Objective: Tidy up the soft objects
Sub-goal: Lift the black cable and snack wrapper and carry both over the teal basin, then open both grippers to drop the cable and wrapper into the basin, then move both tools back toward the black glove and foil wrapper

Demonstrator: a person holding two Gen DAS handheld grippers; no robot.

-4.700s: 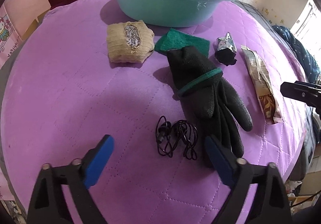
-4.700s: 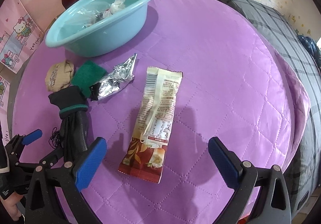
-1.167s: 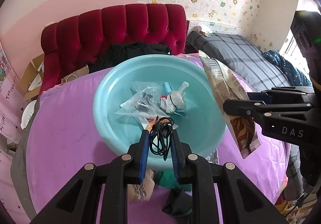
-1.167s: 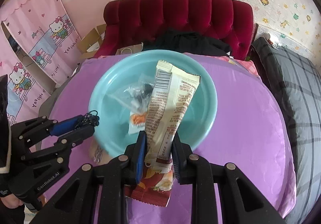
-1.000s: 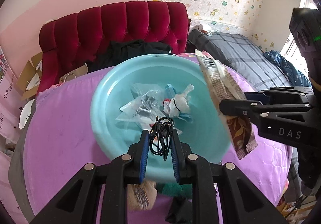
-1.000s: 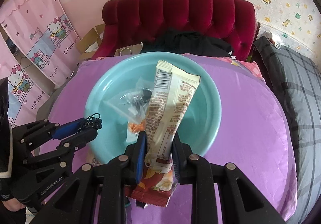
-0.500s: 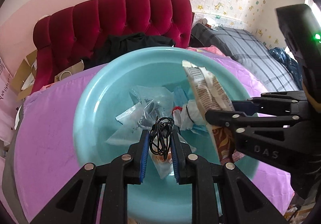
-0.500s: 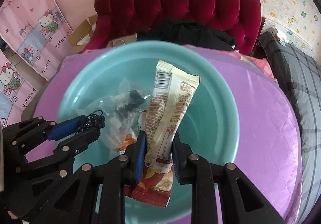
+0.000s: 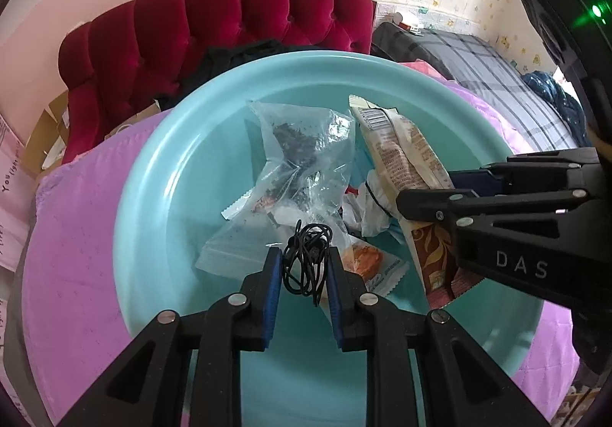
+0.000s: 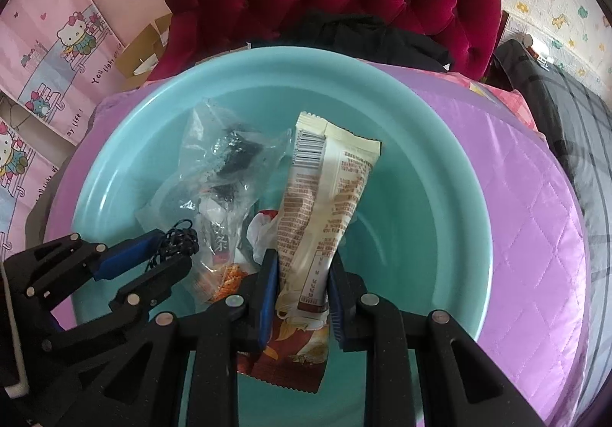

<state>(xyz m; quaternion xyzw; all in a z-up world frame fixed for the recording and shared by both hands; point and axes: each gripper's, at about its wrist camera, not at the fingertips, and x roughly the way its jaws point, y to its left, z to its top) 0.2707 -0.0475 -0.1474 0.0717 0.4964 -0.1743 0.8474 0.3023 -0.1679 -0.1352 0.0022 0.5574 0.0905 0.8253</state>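
Both grippers hang over the teal basin [image 9: 153,167] [image 10: 440,167]. My left gripper [image 9: 303,260] is shut on a tangle of black earphone cable [image 9: 308,255]; from the right wrist view that gripper [image 10: 168,247] shows at the lower left with the cable [image 10: 179,235] at its tips. My right gripper [image 10: 302,266] is shut on a cream and brown snack packet [image 10: 325,193], which stands up between the pads. The left wrist view has the same packet [image 9: 401,159] held by the right gripper [image 9: 432,193] on the right side.
Inside the basin lie a clear plastic bag [image 9: 302,159] [image 10: 225,163], an orange snack sachet [image 9: 363,258] and crumpled white wrapping [image 9: 367,209]. The basin sits on a purple quilted cover [image 10: 535,197]. A red tufted headboard [image 9: 229,25] and a grey plaid blanket [image 9: 497,82] lie beyond.
Both grippers have come down and forward over the basin, which now fills the views. The cable and the packet stay gripped as before.
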